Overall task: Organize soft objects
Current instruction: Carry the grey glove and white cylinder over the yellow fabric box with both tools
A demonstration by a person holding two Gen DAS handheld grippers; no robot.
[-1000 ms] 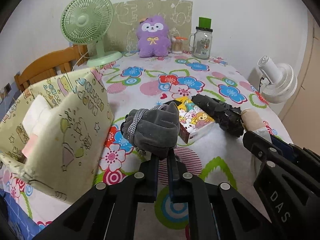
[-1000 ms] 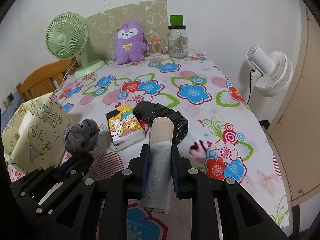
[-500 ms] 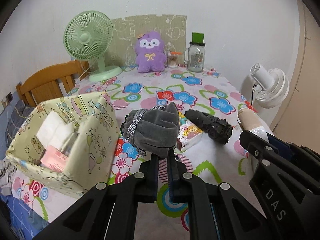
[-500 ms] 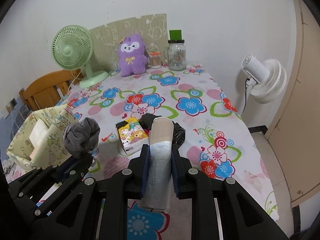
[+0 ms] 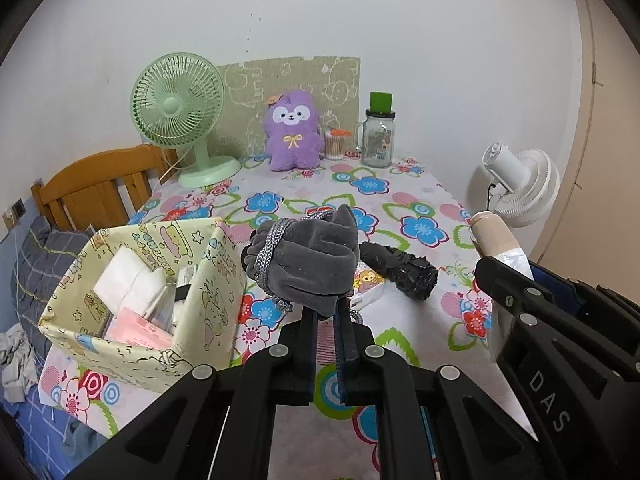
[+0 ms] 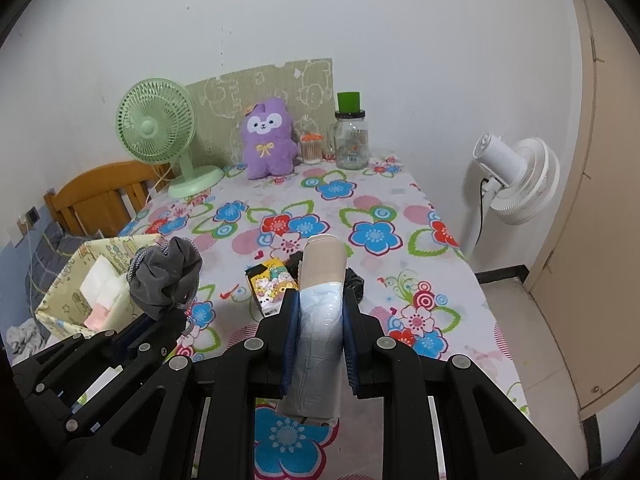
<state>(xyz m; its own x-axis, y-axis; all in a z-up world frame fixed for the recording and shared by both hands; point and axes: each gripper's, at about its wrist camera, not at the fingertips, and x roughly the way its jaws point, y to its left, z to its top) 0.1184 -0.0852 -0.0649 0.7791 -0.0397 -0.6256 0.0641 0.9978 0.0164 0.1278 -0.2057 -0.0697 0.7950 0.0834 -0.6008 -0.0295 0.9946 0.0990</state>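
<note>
Grey drawstring pouch (image 5: 308, 264): velvet-like, cord wound round the neck; pinched by its lower edge in the left gripper (image 5: 327, 320), jaws nearly touching; carried clear of the table (image 5: 420, 200), just beside the patterned storage box (image 5: 200, 316).
Roll of pale plastic bags (image 6: 320, 312), beige core end forward: clamped across its middle in the right gripper (image 6: 319, 320), jaws narrowly apart on it; also off the table.
Storage box: open-topped, at the table's left edge, already holding white and pink packets (image 5: 132, 304).
On the table: cartoon-printed tissue pack (image 6: 270, 284); black folded bundle (image 5: 398, 266), touching the pack.
Far end: purple plush (image 5: 294, 136), green fan (image 5: 180, 116), glass jar (image 5: 378, 136).
Risks, judged: thin pinch on pouch hem, likely slip or swing if tilted; cord tail liable to snag the box rim; soft box wall prone to collapse or shift off the edge if struck; grippers close together, collision possible.
</note>
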